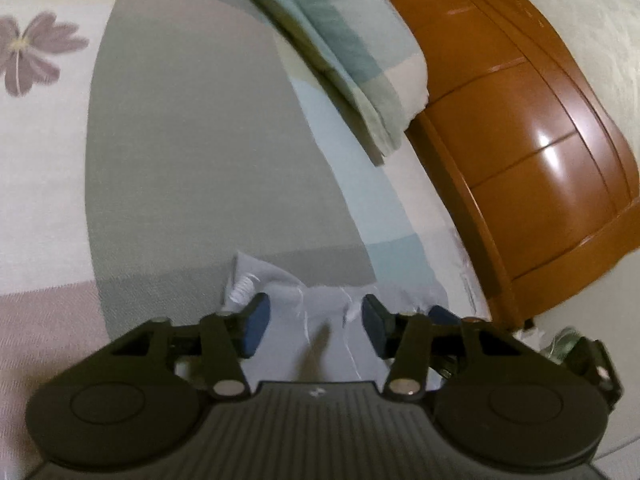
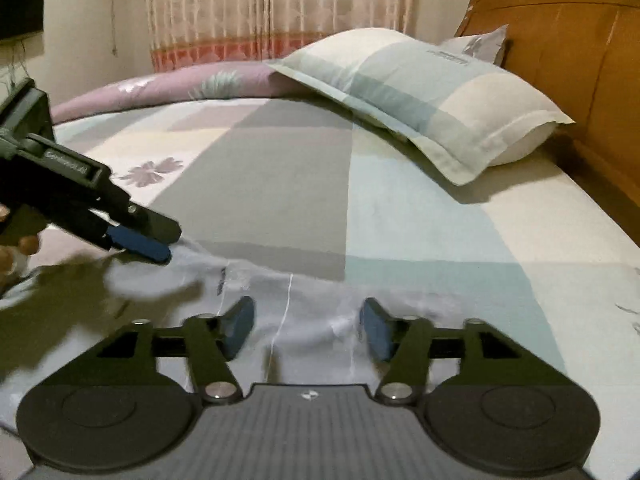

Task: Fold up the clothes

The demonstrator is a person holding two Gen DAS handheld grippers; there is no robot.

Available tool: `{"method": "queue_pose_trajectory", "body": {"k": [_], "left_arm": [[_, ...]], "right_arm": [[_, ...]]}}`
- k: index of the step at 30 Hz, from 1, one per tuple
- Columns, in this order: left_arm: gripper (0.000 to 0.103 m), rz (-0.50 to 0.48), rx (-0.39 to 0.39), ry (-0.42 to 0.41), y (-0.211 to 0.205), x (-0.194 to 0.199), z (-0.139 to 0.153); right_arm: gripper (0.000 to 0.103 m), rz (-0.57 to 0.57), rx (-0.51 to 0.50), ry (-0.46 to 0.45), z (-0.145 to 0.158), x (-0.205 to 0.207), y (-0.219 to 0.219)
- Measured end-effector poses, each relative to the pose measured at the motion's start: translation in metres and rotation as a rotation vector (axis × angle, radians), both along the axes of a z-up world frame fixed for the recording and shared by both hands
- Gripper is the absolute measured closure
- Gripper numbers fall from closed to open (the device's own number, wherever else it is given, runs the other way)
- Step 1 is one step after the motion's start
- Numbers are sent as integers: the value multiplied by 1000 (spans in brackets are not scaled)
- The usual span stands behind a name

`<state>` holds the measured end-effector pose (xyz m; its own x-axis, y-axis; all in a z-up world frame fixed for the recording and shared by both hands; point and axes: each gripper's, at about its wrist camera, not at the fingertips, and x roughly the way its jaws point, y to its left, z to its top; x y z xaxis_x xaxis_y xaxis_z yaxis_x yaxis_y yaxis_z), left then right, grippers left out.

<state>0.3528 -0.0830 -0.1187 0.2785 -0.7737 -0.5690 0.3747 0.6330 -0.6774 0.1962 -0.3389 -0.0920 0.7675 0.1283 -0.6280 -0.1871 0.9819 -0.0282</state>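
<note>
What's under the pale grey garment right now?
The pale grey garment lies flat on the patchwork bedsheet, with grey and light blue patches showing past its far edge. Whatever sits directly beneath the cloth is covered, and its near part is hidden by the right gripper.

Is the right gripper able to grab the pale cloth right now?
Probably yes. The right gripper has open jaws with the pale grey garment lying right beneath them, and nothing sits between.

I see a bed (image 2: pixel 420 232) with a patchwork sheet, a checked pillow (image 2: pixel 432 96) far right by the wooden headboard (image 2: pixel 568 52), and a pale grey cloth (image 2: pixel 304 300) lying near.
</note>
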Motion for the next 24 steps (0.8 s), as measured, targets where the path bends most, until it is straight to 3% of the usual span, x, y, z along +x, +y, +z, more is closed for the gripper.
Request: {"method": "queue_pose_trajectory", "body": {"k": [3,7,9,12,18,24], "left_arm": [[47,-45,126,-120,-3,-30,21],[44,-112,313,-290,-6,-79,44],[36,-137,409,-369,-6,-103,49],[35,-155,514,-456,-8,-136,46],[35,-64,586,-387,-4,-178,13],[30,-46,658,-397,-1,-212,13]], "right_arm": [[33,-22,-57,48,-7,-16,-9],[33,-94,-41,66,-5,-29,-20],[32,-69,-41,37,7,-39,-10],[28,23,-34,29,15,-50,14],[28,93,-89,123,-11,-56,52],[21,-1,-38,188,-12,-71,23]]}}
